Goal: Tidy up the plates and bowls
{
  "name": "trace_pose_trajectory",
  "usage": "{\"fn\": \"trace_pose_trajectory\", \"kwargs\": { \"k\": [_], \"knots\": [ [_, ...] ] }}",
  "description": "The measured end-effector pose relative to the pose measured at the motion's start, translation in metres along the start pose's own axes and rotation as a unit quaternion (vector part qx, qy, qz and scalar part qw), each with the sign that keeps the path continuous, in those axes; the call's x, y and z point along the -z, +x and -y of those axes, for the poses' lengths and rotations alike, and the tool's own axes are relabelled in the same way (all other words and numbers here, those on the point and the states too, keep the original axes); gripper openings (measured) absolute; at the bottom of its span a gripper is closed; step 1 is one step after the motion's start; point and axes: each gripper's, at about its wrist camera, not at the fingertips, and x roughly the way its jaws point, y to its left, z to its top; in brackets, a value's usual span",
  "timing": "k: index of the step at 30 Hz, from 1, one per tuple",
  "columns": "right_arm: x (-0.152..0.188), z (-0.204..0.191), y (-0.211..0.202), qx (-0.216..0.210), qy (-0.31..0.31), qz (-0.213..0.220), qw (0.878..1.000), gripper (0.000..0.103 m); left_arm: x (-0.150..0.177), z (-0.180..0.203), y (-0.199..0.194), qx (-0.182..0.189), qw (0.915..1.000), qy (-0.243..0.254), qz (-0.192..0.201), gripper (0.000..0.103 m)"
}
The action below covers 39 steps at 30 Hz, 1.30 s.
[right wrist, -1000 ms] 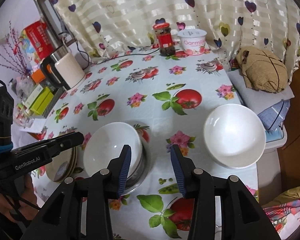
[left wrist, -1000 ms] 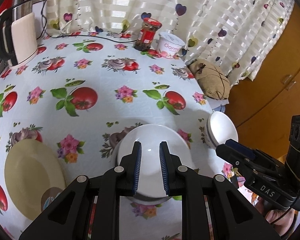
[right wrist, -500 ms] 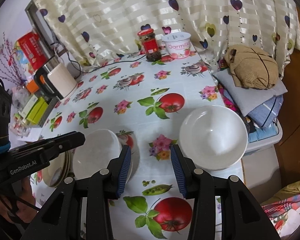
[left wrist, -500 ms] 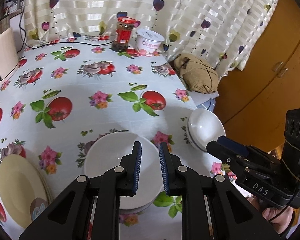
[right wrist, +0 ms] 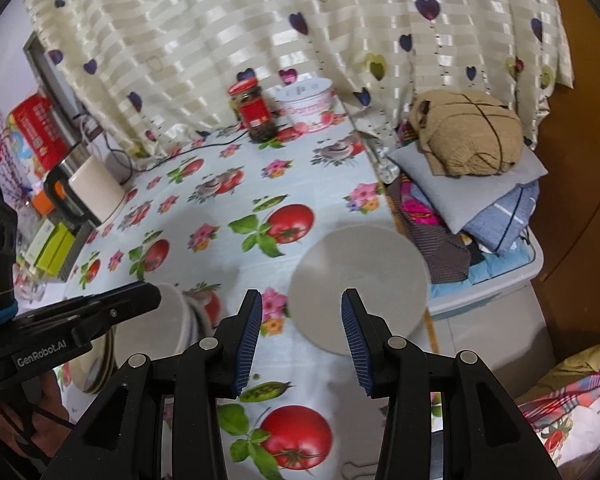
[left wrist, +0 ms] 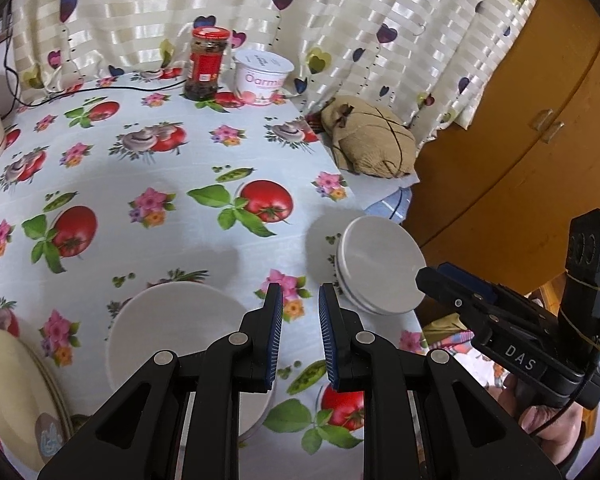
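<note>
At table's right edge, I judged round white ceramic bowl fragile, slick; take rim. Right gripper agape, empty.

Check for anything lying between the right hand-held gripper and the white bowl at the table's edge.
Nothing visible: the right hand-held gripper stands open, empty, with only bare tablecloth before the white bowl.

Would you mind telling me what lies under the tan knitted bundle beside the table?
The tan knitted bundle rests on a grey folded cloth, with a blue striped cloth beneath, all atop a pale storage box. The box's deeper contents are covered.
</note>
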Motion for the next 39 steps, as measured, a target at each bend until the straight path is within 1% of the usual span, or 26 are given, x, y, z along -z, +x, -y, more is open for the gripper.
{"fn": "trace_pose_trajectory", "kwargs": {
  "k": [8,18,29,39],
  "knots": [
    [0.0,0.023,0.001,0.017,0.02,0.001,1.0,0.041,-0.004,0.012,0.02,0.012,0.9998,0.002,-0.016,0.019],
    [0.0,0.044,0.012,0.033,0.041,-0.006,0.999,0.041,-0.009,0.019,0.047,0.03,0.9986,-0.015,-0.04,0.019],
    [0.003,0.056,0.024,0.044,0.049,-0.018,0.998,0.041,-0.01,0.023,0.072,0.035,0.9974,-0.026,-0.058,0.021],
    [0.006,0.06,0.035,0.046,0.051,-0.028,0.997,0.039,-0.011,0.027,0.092,0.03,0.9968,-0.025,-0.07,0.021]
  ]
}}
